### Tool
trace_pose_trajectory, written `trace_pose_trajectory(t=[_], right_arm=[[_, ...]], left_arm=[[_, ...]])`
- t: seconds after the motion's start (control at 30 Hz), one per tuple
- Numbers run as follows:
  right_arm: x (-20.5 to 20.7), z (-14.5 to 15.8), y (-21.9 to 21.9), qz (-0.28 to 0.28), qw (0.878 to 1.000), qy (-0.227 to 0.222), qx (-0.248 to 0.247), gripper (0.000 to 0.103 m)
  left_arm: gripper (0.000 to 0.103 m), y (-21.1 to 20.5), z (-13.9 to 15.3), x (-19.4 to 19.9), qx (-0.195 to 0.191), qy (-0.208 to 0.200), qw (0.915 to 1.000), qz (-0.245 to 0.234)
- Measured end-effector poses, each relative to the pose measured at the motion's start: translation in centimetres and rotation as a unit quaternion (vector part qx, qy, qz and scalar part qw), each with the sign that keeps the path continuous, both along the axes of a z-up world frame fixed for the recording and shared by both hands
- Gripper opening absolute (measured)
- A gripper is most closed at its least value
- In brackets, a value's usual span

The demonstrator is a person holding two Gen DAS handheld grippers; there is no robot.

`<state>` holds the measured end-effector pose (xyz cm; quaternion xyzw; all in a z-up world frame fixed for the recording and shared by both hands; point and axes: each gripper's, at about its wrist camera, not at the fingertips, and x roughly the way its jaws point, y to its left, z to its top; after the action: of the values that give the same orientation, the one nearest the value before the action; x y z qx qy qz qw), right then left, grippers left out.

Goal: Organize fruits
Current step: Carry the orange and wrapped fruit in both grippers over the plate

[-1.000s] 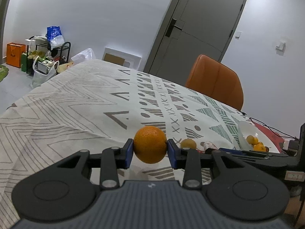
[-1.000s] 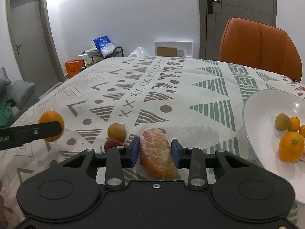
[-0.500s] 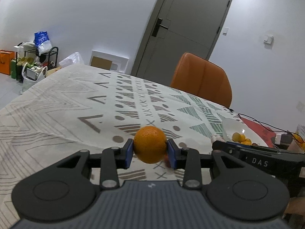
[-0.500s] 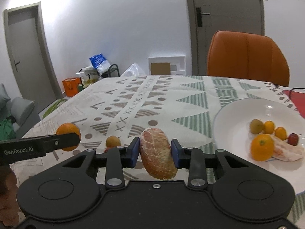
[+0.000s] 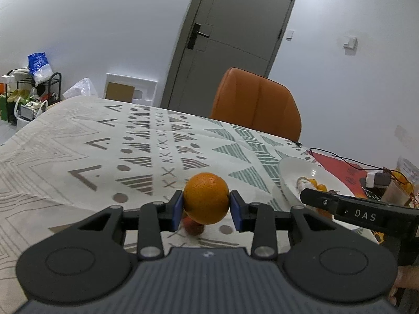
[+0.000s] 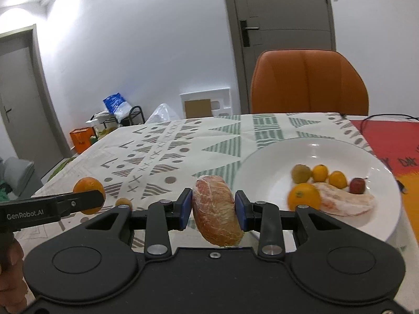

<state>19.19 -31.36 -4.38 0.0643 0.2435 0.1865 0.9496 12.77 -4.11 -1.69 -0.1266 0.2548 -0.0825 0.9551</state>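
Left wrist view: the left tongs (image 5: pixel 205 205) clamp a round orange (image 5: pixel 205 198) between their blue pads, lifted clear of the patterned worktop (image 5: pixel 78 146). A small reddish fruit (image 5: pixel 193 227) lies on the cloth just beneath the orange. To the right of the tongs sits the white plate (image 5: pixel 286 172).

Right wrist view: the right tongs (image 6: pixel 213 210) pinch a peeled pomelo segment (image 6: pixel 216 212) above the worktop. The plate, ahead and to their right, holds small fruits and another peeled segment (image 6: pixel 345 201).
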Motion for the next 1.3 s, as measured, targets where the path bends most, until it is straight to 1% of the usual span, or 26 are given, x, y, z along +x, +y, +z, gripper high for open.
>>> trace_pose_trajectory(t=[0.63,0.83,0.87,0.93,1.1,1.3], right_arm=[[-0.6,-0.8,-6.4,-0.065,0.998,-0.001,0.020,0.033],[-0.9,-0.8,-8.1,-0.085,0.996,-0.009,0.021,0.034],[-0.8,-0.8,-8.3,-0.088,0.996,-0.009,0.023,0.034],[-0.9,-0.8,-8.9,-0.097,0.995,-0.014,0.026,0.038],[-1.5,-0.7,-9.9,-0.099,0.994,-0.019,0.031,0.039],[-2.0,-0.9,-11.0,-0.104,0.994,-0.016,0.043,0.039]], left_arm=[[0.036,-5.6,0.9,1.0,0.024,-0.010,0.9984,-0.051],[0.036,-7.2,1.2,1.3,0.032,-0.013,0.9973,-0.065],[0.036,-7.5,1.3,1.4,0.034,-0.015,0.9970,-0.068],[0.036,-8.0,1.5,1.5,0.036,-0.017,0.9965,-0.073],[0.036,-9.4,1.9,1.9,0.044,-0.022,0.9952,-0.085],[0.036,-11.0,2.1,2.3,0.051,-0.024,0.9934,-0.100]])
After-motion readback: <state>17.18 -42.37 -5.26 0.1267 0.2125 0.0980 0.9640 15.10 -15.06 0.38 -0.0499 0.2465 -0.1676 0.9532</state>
